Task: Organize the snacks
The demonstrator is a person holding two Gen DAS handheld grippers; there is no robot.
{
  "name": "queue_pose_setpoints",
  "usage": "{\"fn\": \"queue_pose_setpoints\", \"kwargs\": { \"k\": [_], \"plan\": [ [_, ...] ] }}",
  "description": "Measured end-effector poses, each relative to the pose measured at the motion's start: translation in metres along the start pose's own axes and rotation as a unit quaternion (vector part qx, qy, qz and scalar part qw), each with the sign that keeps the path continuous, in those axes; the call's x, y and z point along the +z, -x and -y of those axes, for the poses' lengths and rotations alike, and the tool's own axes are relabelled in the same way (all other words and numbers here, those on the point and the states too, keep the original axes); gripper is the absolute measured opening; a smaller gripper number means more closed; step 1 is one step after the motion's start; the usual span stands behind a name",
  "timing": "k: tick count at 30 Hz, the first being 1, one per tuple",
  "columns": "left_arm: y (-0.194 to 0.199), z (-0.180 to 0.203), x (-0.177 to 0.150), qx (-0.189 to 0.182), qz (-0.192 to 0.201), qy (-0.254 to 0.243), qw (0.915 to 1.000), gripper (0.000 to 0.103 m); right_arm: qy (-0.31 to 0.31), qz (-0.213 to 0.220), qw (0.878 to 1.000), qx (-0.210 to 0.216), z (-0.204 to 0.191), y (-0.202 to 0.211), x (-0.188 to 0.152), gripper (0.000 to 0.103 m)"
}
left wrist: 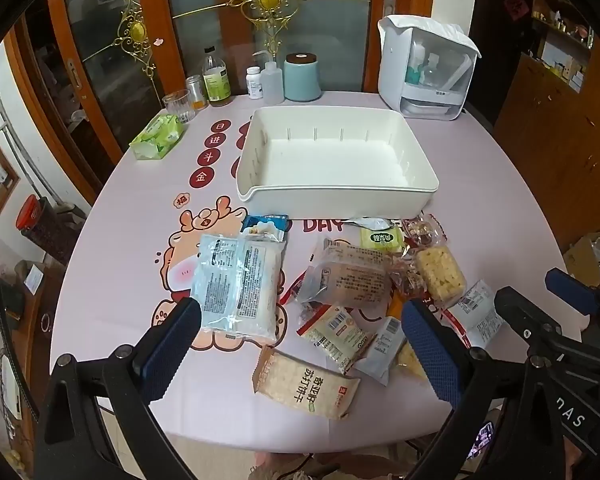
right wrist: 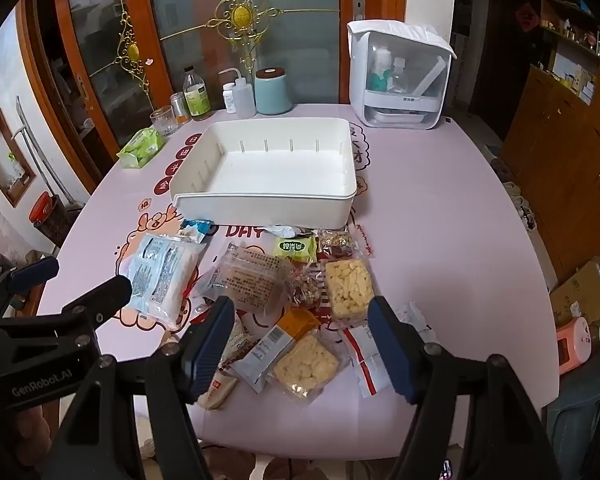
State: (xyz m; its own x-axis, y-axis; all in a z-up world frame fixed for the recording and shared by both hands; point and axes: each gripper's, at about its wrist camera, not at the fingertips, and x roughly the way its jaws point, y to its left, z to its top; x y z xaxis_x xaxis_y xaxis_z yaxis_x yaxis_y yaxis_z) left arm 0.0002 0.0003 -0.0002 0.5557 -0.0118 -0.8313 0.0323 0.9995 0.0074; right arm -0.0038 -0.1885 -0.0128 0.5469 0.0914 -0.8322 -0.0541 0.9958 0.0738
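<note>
Beyond both pairs of jaws, at the far side of the heap, sits the empty white rectangular plastic bin (left wrist: 336, 160) on the pink printed table (left wrist: 480, 184), with nothing yet in it. Between bin and jaws lies a loose, overlapping scatter of sealed snack packets. The left gripper (left wrist: 300, 344) hangs above the near edge of the heap with its jaws spread wide and empty; the large pale-blue printed soft packet (left wrist: 238, 284) lies just ahead of its left finger, and the beige cracker packet with green lettering (left wrist: 306, 386) lies between the two fingers. The right gripper (right wrist: 300, 344), likewise wide and holding nothing, hovers over the clear packet of yellow crisp pieces (right wrist: 306, 364), with the second clear tray of yellow puffed snacks (right wrist: 350, 290) just beyond it. The likely trouble is the overlap: closing on one wrapper could pinch a neighbouring edge and drag a second packet along, or slick film could slide out of the pads on the way to the bin. Squeezing hard could crush the brittle contents. The two grippers are also near each other, so reaching together risks a knock.
</note>
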Motion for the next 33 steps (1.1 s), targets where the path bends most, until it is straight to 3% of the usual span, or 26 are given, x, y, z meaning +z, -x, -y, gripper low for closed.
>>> {"fn": "queue_pose_setpoints", "kwargs": {
  "k": [33],
  "plan": [
    [-0.009, -0.01, -0.001, -0.01, -0.011, -0.019, 0.9997, 0.1, -0.006, -0.006, 1.0, -0.008, -0.014, -0.004, 0.003, 0.07]
  ]
}}
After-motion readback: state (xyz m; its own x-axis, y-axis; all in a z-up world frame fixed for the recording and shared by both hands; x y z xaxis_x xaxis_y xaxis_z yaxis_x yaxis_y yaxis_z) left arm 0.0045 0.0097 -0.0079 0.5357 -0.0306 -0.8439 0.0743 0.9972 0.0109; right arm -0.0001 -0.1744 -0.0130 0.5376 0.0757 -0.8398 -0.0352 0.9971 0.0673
